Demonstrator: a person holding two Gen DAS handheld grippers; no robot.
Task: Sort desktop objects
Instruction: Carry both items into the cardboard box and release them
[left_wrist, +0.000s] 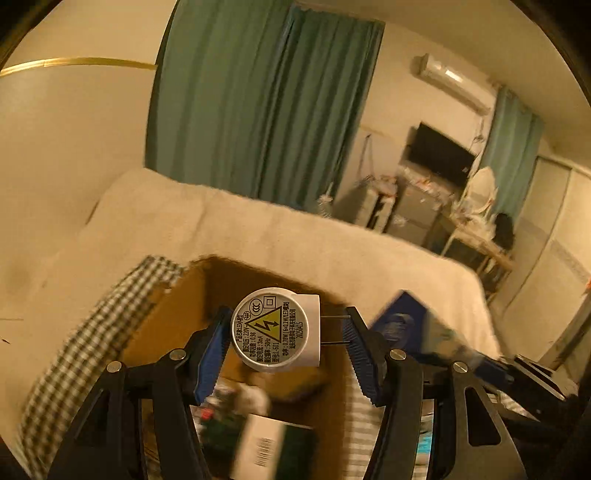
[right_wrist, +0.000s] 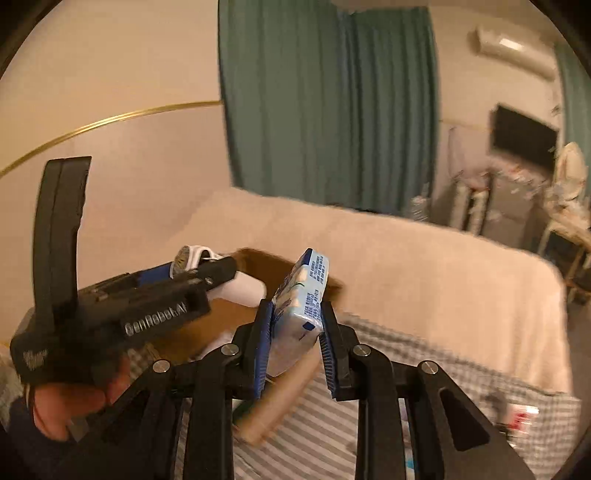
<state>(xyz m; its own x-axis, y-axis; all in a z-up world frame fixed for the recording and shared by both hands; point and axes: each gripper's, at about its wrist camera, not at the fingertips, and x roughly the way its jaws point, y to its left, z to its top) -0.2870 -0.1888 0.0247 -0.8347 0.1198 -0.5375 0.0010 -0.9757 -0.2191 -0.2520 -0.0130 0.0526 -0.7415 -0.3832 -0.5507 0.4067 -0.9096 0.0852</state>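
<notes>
A white round plug-in night light (left_wrist: 269, 328) with a yellow warning label hangs between the blue pads of my left gripper (left_wrist: 286, 321). One pad presses its round body and the other its two metal prongs. It hovers over an open cardboard box (left_wrist: 177, 321) that holds a white barcode carton (left_wrist: 262, 446) and other blurred items. My right gripper (right_wrist: 295, 308) is shut on a light blue tissue pack (right_wrist: 306, 288), raised beside the box (right_wrist: 266, 264). The left gripper (right_wrist: 207, 273), held by a hand (right_wrist: 74, 402), shows at the left of the right wrist view.
The box sits on a bed with a checked sheet (left_wrist: 92, 350) and a striped sheet (right_wrist: 325, 424). A cream blanket (left_wrist: 295, 236) lies beyond it. Green curtains (left_wrist: 258, 110), a wall television (left_wrist: 439, 151) and cluttered furniture (left_wrist: 417, 206) stand at the back.
</notes>
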